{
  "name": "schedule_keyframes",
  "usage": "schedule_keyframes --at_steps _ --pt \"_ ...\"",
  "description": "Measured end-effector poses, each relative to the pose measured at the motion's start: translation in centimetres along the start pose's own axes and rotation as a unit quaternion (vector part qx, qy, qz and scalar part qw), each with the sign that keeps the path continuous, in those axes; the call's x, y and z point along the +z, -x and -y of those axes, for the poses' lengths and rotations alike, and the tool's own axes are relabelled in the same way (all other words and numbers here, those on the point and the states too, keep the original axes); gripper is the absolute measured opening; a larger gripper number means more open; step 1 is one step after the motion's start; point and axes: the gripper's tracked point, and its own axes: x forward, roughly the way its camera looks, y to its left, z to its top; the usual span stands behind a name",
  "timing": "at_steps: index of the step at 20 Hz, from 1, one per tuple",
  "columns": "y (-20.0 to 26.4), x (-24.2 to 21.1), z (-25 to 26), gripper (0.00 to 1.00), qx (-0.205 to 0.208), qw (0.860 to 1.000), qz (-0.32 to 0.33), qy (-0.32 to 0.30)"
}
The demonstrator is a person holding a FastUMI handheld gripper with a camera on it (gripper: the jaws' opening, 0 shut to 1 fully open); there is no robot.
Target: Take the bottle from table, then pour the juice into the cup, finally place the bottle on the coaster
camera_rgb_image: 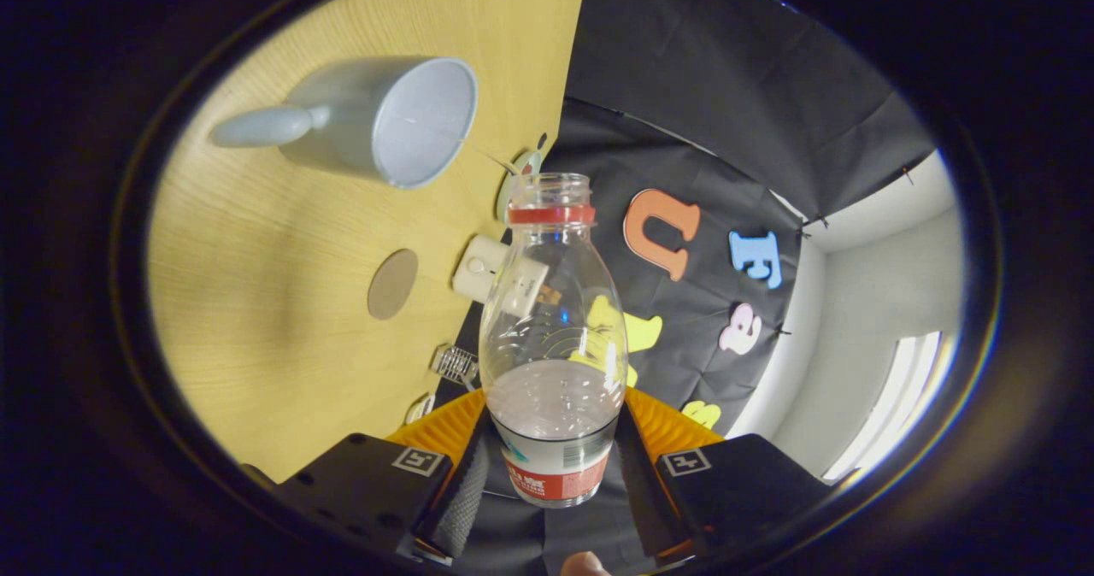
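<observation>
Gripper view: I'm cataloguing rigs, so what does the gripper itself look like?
The gripper has two blocky matte housings, each bearing a small square white fiducial tag. Ribbed panels flare behind the textured fingers. A fingertip of the person shows below.

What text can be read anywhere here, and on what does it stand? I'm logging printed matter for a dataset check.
Label on the bottle: print on a red band and a barcode, all too small and blurred to read.
Square markers on the hand-held gripper, which is shut on the bottle: patterns, not words.
Cup and coaster: no text.
</observation>
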Motion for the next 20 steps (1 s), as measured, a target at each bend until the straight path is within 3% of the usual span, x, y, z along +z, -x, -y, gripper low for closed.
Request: schedule_keyframes --at_steps 20 --pt "-1.0 -0.2 1.6 0.78 -0.013 0.998 -0.004 0.057"
